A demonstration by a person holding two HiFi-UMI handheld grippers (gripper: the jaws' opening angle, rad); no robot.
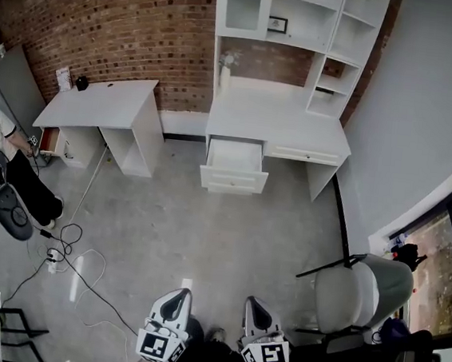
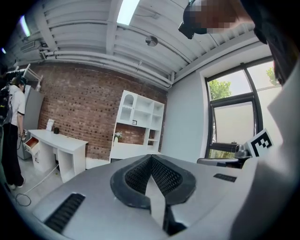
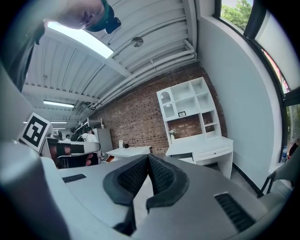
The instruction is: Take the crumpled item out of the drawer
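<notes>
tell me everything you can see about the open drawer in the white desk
The drawer is white, boxy, seemingly painted wood, pulled well out of the left part of the white desk, level above the grey floor. Its inside looks pale; from this far no contents can be made out. Only the desk touches it.

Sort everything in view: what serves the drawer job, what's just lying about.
Job: open drawer, its white desk, left gripper, right gripper, both shut and empty. Crumpled item not visible.
Lying about: side desk, chair, floor cables.
</notes>
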